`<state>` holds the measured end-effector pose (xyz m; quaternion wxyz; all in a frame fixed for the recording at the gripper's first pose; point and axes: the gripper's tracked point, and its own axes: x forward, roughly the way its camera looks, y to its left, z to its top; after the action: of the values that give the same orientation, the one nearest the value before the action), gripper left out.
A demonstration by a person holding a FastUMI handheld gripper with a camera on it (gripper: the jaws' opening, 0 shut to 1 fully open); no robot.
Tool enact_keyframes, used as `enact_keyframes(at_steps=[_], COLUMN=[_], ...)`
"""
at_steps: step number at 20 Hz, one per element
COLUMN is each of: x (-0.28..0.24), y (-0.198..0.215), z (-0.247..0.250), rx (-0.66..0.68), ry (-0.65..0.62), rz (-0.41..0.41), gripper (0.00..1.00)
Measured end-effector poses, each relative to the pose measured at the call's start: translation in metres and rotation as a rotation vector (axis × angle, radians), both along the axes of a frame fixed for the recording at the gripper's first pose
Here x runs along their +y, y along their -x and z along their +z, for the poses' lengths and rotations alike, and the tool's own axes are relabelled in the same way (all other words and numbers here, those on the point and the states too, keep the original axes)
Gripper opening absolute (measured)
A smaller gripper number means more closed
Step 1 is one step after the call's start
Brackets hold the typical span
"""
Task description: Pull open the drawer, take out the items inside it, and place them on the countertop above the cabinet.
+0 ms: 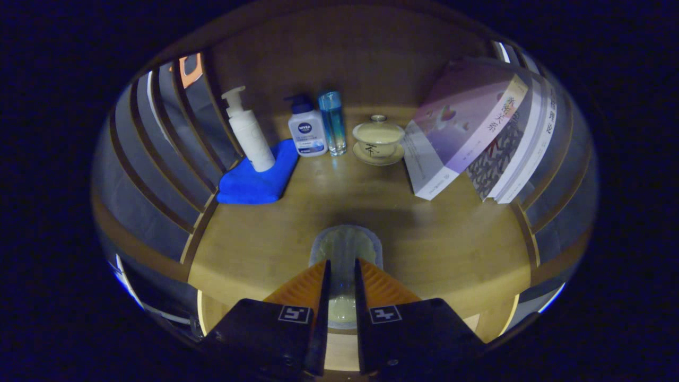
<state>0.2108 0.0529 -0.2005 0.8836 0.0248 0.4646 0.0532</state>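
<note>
The gripper (342, 276) enters from the bottom centre of the frame, pointing straight ahead over the wooden countertop (435, 249). Its two fingers stand close together with only a narrow gap, and they press on either side of a clear glass cup (345, 249), whose rounded rim pokes out just ahead of the fingertips. The cup holds a pale liquid or tint; whether its base rests on the countertop cannot be told. Each finger carries a small square black-and-white marker near its base.

Across the upper middle of the frame, well beyond the fingers, a row of things stands against the wooden back panel. A white pump bottle (248, 133) stands on a folded blue cloth (254, 178) at the left. Just to its right is a white bottle with a dark blue cap (306, 129), and touching or nearly touching it a slim blue clear bottle (332, 122). Right of these sits a lidded tea bowl on a saucer (378, 139), with a dark brushed mark on its side. In the upper right, several books (477, 127) lean leftward against the slatted side wall; their spines carry printed characters too small and bent to make out.

Slatted wooden walls close in the left and right sides. The countertop's front edge curves across the lower frame beside the fingers. A broad bare stretch of wood lies between the cup and the back row.
</note>
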Motion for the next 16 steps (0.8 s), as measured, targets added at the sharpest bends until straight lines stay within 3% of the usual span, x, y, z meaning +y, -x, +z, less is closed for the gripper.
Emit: enact_keyframes(at_steps=[3, 5, 14, 16], x=[0.005, -0.002, -0.002, -0.001], y=[0.005, 0.006, 0.033, 0.047], z=[0.002, 0.007, 0.075, 0.093], rx=[-0.034, -0.097, -0.416, -0.478], ry=[-0.034, 0.011, 0.067, 0.059], rz=[0.006, 0.010, 0.023, 0.028], gripper=[0.53, 0.64, 0.64, 0.71])
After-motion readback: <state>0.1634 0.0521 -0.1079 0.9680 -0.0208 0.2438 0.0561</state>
